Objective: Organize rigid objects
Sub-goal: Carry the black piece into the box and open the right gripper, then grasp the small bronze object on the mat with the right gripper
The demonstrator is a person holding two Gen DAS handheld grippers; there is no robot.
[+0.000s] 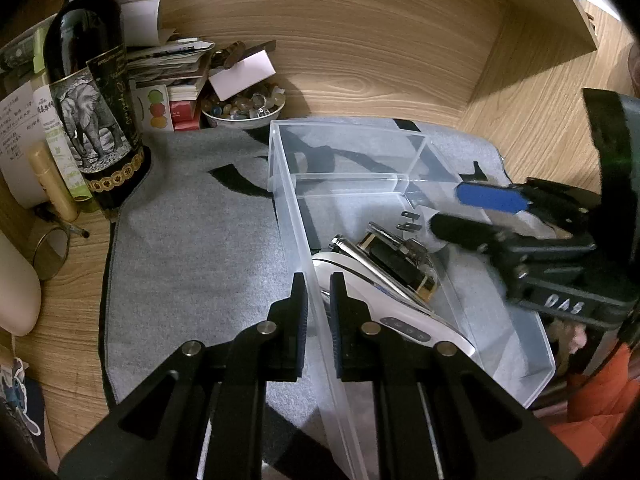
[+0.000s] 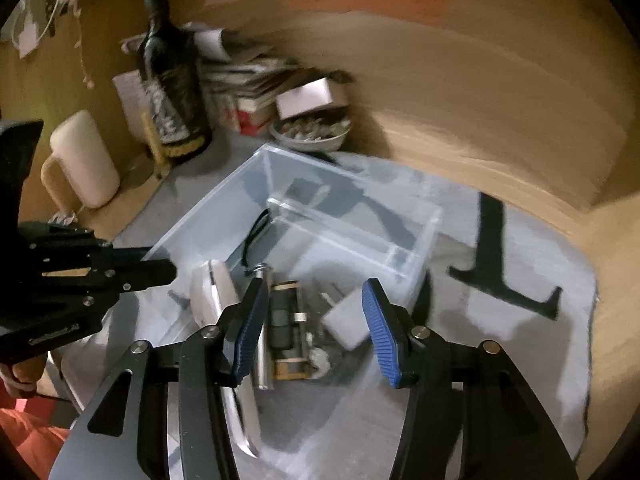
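Observation:
A clear plastic box (image 1: 280, 168) stands on a grey mat (image 1: 192, 248). Inside lie a white device with buttons (image 1: 404, 328), a black and gold lighter-like object (image 1: 404, 264), a silver pen-like rod (image 1: 372, 268) and a white plug adapter (image 1: 424, 220). My left gripper (image 1: 319, 284) is shut on the box's left wall. My right gripper (image 2: 316, 304) is open above the box's contents; it also shows in the left wrist view (image 1: 460, 212). The box (image 2: 248, 184), the white device (image 2: 208, 292), the lighter-like object (image 2: 286, 320) and the adapter (image 2: 348, 320) appear blurred in the right wrist view.
A dark wine bottle (image 1: 92, 92), a bowl of stones (image 1: 244, 108), stacked papers (image 1: 168, 60) and a gold tube (image 1: 52, 184) crowd the back left. Wooden walls enclose the desk. A cream cylinder (image 2: 84, 160) stands at left.

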